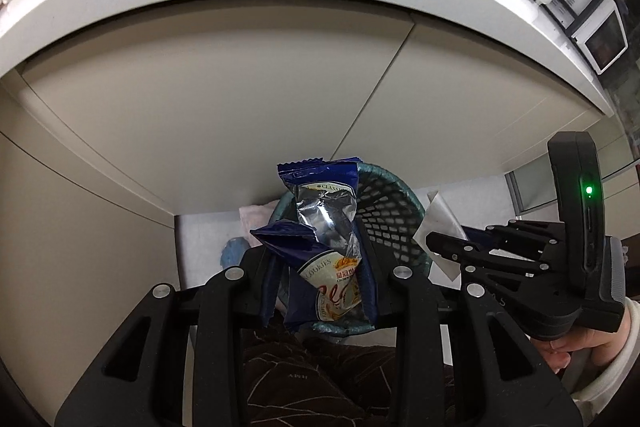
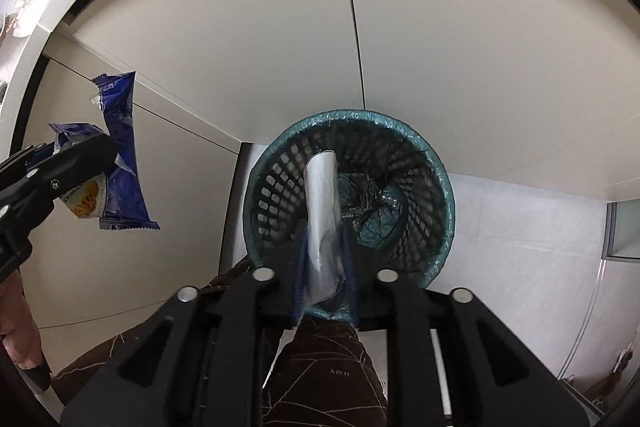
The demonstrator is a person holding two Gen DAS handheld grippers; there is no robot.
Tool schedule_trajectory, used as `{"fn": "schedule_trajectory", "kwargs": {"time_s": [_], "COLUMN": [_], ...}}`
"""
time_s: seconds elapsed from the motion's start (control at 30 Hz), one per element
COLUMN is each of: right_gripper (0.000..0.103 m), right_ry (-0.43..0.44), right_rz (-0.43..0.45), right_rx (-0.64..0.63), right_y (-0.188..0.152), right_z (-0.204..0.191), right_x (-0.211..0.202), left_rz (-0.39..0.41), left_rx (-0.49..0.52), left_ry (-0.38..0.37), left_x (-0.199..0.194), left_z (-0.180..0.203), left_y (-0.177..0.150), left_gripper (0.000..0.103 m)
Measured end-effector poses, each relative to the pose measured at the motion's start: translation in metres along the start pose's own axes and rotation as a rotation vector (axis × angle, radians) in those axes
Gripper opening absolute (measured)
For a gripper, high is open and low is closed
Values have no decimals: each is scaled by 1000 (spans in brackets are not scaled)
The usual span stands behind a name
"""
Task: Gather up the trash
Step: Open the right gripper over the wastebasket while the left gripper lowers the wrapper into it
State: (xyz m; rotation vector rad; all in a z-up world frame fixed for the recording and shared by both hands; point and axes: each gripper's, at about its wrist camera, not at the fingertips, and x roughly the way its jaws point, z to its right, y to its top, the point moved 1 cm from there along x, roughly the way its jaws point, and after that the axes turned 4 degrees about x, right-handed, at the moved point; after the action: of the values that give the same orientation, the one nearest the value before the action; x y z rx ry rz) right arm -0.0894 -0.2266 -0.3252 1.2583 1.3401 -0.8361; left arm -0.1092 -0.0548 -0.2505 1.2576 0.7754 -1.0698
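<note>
Wrappers in both grippers [image 1: 320, 267] [image 2: 324, 259] — over bin [image 2: 440, 179]

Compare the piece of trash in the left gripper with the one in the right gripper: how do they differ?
The cookie wrapper in the left gripper is blue, printed and crumpled; the plastic wrapper in the right gripper is plain, pale and smoother. In the right wrist view the plastic wrapper hangs over the basket; the cookie wrapper sits off to its side. Both are clamped.
</note>
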Motion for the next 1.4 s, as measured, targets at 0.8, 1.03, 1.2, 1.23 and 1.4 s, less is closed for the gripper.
{"fn": "schedule_trajectory", "kwargs": {"time_s": [0.8,1.03,1.2,1.23,1.4], "right_gripper": [69,75,77,78,81], "right_ry": [-31,-45,-58,-62,-79], "right_rz": [-20,43,77,80,103], "right_rx": [54,100,135,140,161], "right_y": [13,10,5,4,-2], "right_z": [2,26,47,52,71], "right_x": [19,-9,-30,-33,-46], "left_rz": [-69,-92,-104,-106,-122], "left_rx": [8,18,16,18,35], "left_ry": [-14,-26,-50,-53,-57], "left_x": [25,43,56,59,72], "left_z": [-6,5,20,22,38], "left_y": [6,6,8,9,5], "left_gripper": [32,32,32,32,32]}}
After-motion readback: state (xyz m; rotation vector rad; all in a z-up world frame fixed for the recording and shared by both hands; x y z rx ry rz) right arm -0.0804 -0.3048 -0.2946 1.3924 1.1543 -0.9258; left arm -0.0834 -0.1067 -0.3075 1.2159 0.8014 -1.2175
